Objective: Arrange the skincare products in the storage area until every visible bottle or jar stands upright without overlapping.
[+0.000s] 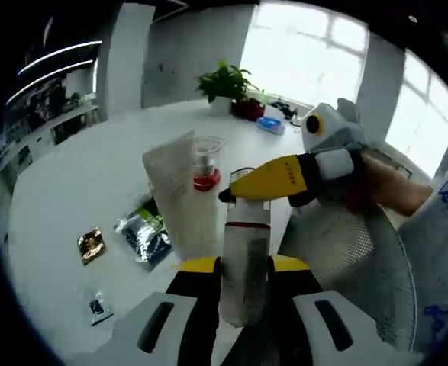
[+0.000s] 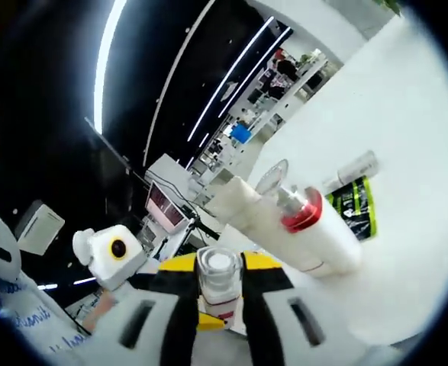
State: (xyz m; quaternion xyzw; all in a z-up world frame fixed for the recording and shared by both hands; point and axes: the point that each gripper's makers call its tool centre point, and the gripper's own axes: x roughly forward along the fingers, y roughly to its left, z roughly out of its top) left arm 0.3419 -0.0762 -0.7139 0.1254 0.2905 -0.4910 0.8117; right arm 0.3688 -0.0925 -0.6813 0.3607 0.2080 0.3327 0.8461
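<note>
White tabletop (image 1: 71,191) carries a white squeeze tube (image 1: 179,191) beside a red-collared pump bottle (image 1: 206,171). Left gripper (image 1: 244,274) clamps a clear, capped spray bottle (image 1: 246,259) by its body. Right gripper (image 2: 220,293) closes on its cap.

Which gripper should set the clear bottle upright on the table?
Left. The left gripper grips the clear bottle's body upright above the table; the right gripper only closes on its cap.

Open-plan office: a large round white table (image 1: 71,191), a potted plant (image 1: 227,84) by bright windows (image 1: 307,49), linear ceiling lights (image 2: 231,76), and distant workstations with monitors (image 2: 165,202).
</note>
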